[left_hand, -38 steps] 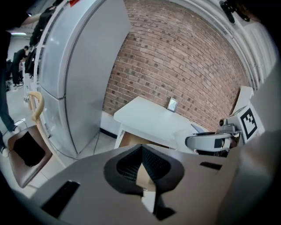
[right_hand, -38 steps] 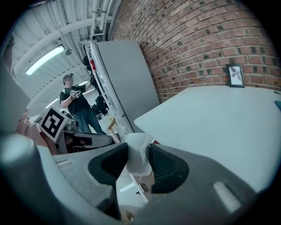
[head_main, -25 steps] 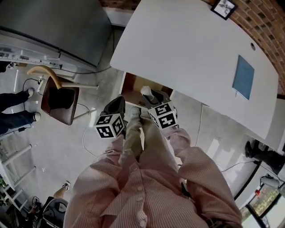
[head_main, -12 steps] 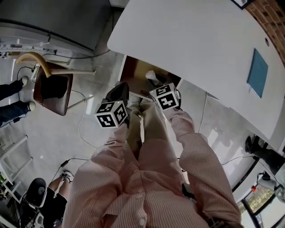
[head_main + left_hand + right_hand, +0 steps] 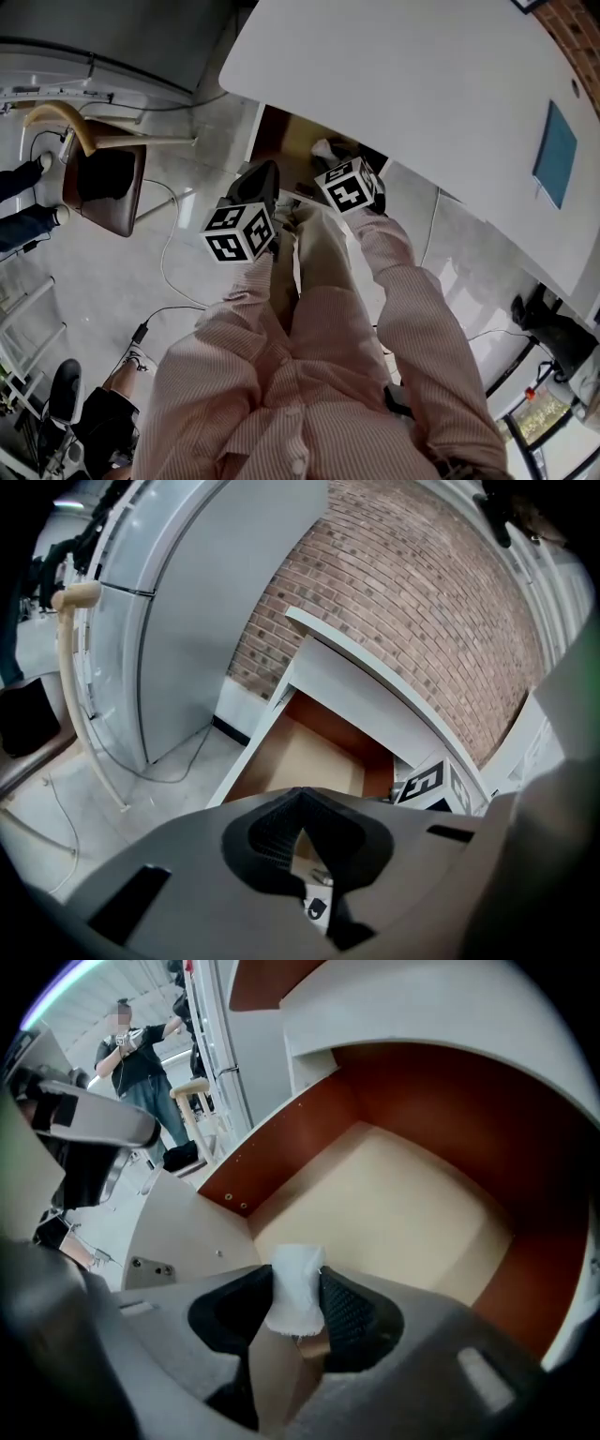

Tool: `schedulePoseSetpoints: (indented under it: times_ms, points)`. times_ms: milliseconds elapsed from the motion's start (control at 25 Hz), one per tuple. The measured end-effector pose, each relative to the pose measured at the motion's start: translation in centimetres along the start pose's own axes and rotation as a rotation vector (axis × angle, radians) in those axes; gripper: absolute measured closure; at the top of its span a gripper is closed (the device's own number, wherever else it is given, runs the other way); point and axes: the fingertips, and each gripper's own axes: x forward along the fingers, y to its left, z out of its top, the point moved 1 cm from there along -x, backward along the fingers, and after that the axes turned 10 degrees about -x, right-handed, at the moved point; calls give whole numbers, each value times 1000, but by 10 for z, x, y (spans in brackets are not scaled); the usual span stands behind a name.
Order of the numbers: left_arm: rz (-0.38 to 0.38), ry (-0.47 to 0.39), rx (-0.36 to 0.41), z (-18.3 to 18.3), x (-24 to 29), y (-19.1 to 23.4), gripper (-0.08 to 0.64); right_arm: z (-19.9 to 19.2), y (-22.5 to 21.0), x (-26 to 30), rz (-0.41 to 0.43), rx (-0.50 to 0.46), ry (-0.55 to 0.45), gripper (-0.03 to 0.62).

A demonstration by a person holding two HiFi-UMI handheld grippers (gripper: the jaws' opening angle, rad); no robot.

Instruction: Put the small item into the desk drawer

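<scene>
While the left hand-held gripper [image 5: 300, 797] is closed, the right hand-held gripper [image 5: 296, 1279] pinches a small white item [image 5: 294, 1305]

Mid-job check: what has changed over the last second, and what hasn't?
The right gripper has carried the white item forward toward the desk, deeper over the open drawer. The head camera also shifted a little. Nothing was picked up or let go: its jaws stay closed on the item. The left gripper stays shut and empty, just in front of the drawer.
</scene>
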Motion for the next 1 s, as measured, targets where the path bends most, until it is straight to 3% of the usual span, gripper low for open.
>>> schedulePoseSetpoints:
  times_ms: [200,600,1000]
  points:
    - [-7,-3,-1,1,7,-2,560,-8,-4,17,-2,-72,70,434]
    - [0,9,-19,0,9,1,560,-16,3,35,47,-127,133,434]
    - [11,12,-41,-2,5,-7,560,-13,8,27,71,-115,102,405]
